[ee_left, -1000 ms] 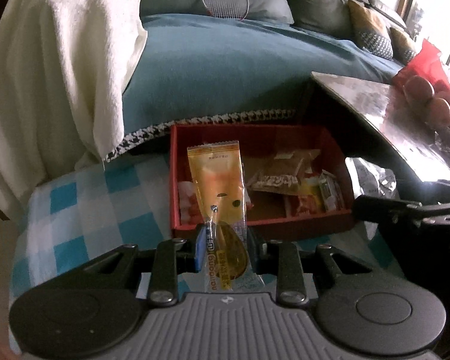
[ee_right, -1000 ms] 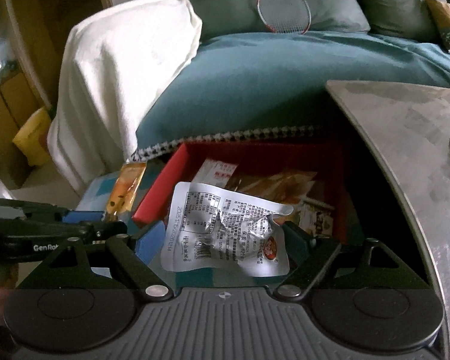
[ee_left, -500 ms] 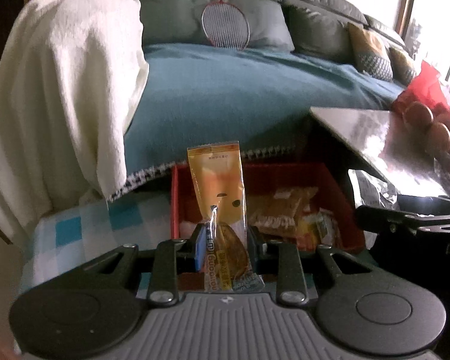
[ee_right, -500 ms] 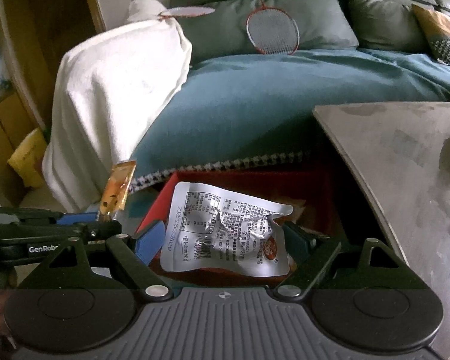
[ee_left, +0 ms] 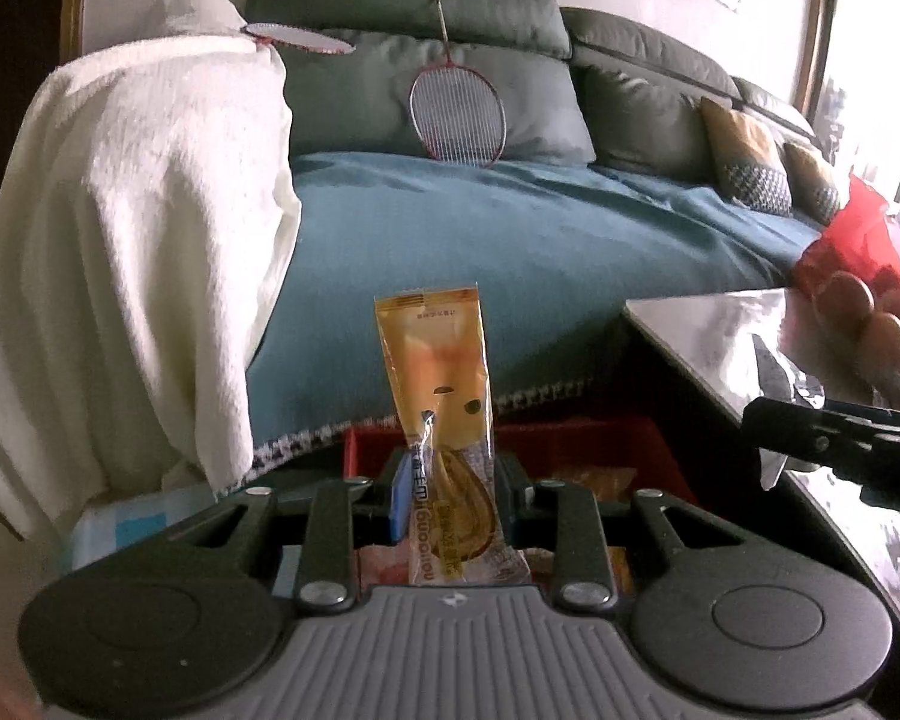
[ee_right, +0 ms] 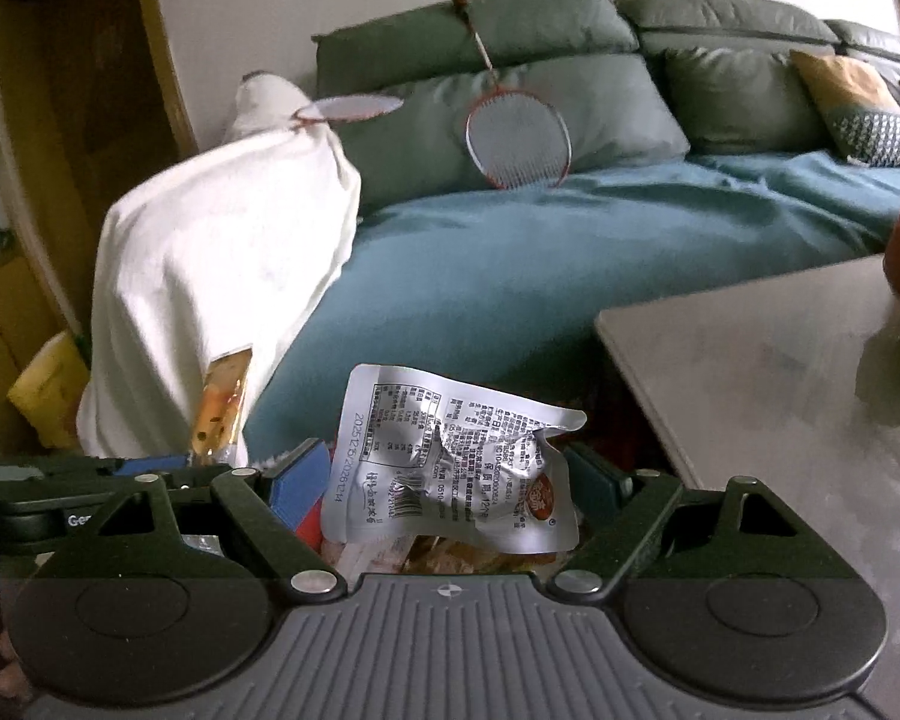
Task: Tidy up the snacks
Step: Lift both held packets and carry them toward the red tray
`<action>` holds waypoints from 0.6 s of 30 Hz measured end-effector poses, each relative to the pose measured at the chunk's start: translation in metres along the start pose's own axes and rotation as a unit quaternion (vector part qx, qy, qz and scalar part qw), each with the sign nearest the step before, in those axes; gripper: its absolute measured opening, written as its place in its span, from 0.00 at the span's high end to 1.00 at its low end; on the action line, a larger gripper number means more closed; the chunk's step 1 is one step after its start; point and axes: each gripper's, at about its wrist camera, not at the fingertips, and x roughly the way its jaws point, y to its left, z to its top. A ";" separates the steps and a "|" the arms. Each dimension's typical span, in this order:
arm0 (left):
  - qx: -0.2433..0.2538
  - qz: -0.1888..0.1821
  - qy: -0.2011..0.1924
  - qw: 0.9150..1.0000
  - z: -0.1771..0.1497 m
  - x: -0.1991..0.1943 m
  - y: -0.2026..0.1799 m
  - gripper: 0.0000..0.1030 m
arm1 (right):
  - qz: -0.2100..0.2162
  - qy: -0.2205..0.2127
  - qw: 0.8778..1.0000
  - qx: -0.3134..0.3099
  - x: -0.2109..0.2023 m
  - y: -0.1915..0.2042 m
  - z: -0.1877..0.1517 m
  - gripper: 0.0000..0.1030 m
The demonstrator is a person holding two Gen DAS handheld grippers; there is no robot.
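Snacks in both tools, held above a red box (ee_left: 510, 438) that sits low in front of the sofa. Left gripper (ee_left: 450, 495): its two blue-padded fingers (ee_left: 401, 495) are closed on the lower part of a long orange wrapper (ee_left: 435, 360), which stands upright and rises well above the fingertips, with the clear printed end hanging down toward the tool body. Right gripper (ee_right: 450, 480): its fingers press from either side on a crumpled silver packet (ee_right: 444, 456), printed side facing the camera, with a small red round logo at its lower right corner. In the right wrist view the left gripper (ee_right: 168, 468) shows at the left edge, with the orange wrapper (ee_right: 222, 402) standing up from it; in the left wrist view the right gripper (ee_left: 834, 432) enters from the right edge with a corner of the silver packet (ee_left: 771, 372) beside it. Red box: only its rim and part of its contents show behind the left fingers, and loose wrapped snacks lie inside. Background: a sofa with a blue cover (ee_left: 510, 240), a white blanket (ee_left: 138, 228) draped over its left end, and a badminton racket (ee_left: 456, 114) leaning against the grey cushions. Table (ee_right: 780, 372): a grey stone-like top stands to the right of the box, with a red bag of round fruit (ee_left: 864, 300) on its far side.
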 end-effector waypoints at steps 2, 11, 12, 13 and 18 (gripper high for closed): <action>0.000 0.001 -0.004 1.000 0.003 0.002 -0.001 0.78 | -0.002 -0.007 1.000 0.004 0.000 -0.004 0.004 0.14; -0.001 0.003 -0.012 1.000 0.014 0.011 -0.004 0.78 | -0.019 -0.032 0.999 0.013 0.004 -0.018 0.020 0.14; 0.000 0.003 -0.013 1.000 0.015 0.012 -0.005 0.78 | -0.018 -0.034 0.999 0.015 0.004 -0.019 0.021 0.14; 0.000 0.005 -0.014 1.000 0.016 0.014 -0.005 0.78 | -0.018 -0.036 0.999 0.016 0.005 -0.020 0.023 0.14; 0.004 0.007 -0.016 1.000 0.021 0.021 -0.010 0.78 | -0.019 -0.045 0.999 0.019 0.011 -0.021 0.033 0.14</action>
